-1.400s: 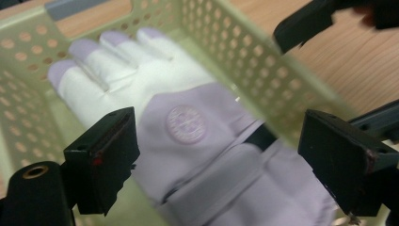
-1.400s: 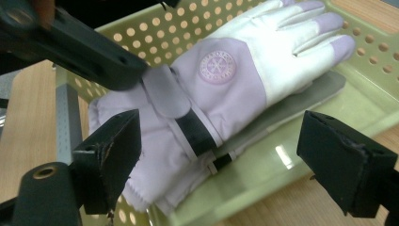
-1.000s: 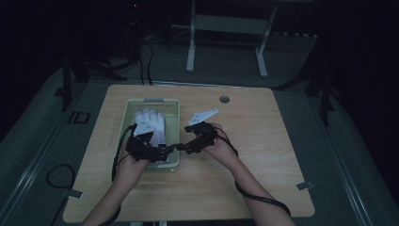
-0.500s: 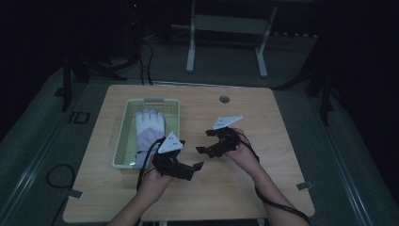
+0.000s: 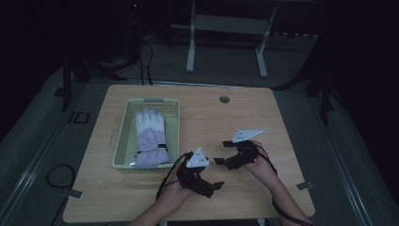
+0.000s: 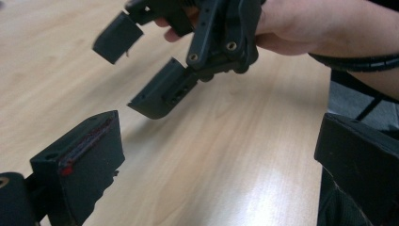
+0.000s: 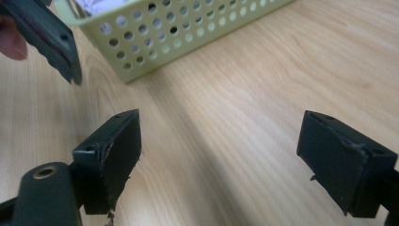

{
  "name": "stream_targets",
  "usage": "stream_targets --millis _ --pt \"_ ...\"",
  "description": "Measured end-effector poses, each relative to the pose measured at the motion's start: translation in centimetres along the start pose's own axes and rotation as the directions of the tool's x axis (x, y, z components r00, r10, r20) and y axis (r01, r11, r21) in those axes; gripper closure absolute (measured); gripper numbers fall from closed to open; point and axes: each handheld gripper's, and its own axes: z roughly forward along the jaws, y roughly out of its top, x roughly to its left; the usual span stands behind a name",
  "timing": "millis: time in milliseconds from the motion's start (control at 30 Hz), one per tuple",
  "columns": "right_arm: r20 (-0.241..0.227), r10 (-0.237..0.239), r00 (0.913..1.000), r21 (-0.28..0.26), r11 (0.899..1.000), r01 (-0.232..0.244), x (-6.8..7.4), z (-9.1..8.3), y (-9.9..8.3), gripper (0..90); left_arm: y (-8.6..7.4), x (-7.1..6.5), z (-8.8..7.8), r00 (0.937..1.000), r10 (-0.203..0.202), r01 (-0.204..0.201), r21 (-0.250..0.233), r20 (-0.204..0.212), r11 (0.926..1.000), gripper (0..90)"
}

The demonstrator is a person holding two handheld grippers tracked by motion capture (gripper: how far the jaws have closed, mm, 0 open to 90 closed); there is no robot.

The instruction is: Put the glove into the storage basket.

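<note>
A white and lilac glove (image 5: 150, 135) lies flat in the pale green perforated basket (image 5: 121, 141) on the left of the wooden table. My left gripper (image 5: 212, 188) hovers over the table's front middle, right of the basket, open and empty. My right gripper (image 5: 221, 152) is just beyond it, also open with nothing between its jaws, pointing left toward the basket. In the left gripper view my own gripper (image 6: 216, 165) faces the right gripper (image 6: 155, 66) and the hand holding it. The right gripper view looks past my gripper (image 7: 226, 160) to the basket wall (image 7: 179, 33).
A small round grommet (image 5: 224, 99) sits near the table's far edge. Bare wood (image 5: 263, 117) spreads right of the basket. Beyond the table stand a metal frame (image 5: 226, 37) and cables on a dark floor.
Both grippers have drawn back from the basket to the table's front middle. The glove stays in the basket.
</note>
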Motion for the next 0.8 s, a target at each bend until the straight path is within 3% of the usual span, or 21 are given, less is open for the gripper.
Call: stream_targets --millis 100,333,533,600,700,800 --pt "0.004 0.011 0.9999 0.001 1.000 -0.011 -0.1 -0.4 -1.1 14.2 -0.4 -0.3 1.1 0.9994 -0.009 0.009 0.005 0.033 0.9999 2.0" --pt "0.008 0.028 0.9996 0.009 1.000 -0.028 -0.5 -1.2 -3.3 14.2 -1.5 -0.9 2.9 0.9983 0.010 -0.011 0.025 0.057 0.9996 2.0" --pt "0.023 0.035 0.9991 0.041 0.999 -0.036 -0.6 -1.6 -5.3 13.9 -2.8 -0.8 4.3 0.9957 -0.013 0.012 0.006 0.092 0.9999 2.1" --pt "0.021 0.051 0.9985 0.011 0.999 -0.052 -0.7 -2.2 -6.3 13.9 -3.0 -0.9 4.7 0.9951 -0.014 0.014 0.000 0.098 0.9999 2.0" --pt "0.040 0.055 0.9977 -0.005 0.998 -0.055 -0.8 -3.0 -7.1 13.9 -3.1 -1.0 5.0 0.9966 0.013 -0.013 0.000 0.082 0.9999 2.0" --pt "0.060 0.072 0.9956 -0.013 0.997 -0.071 -0.9 -3.8 -7.9 13.9 -3.3 -1.2 4.9 0.9967 0.074 -0.074 -0.010 0.032 0.9972 2.0"
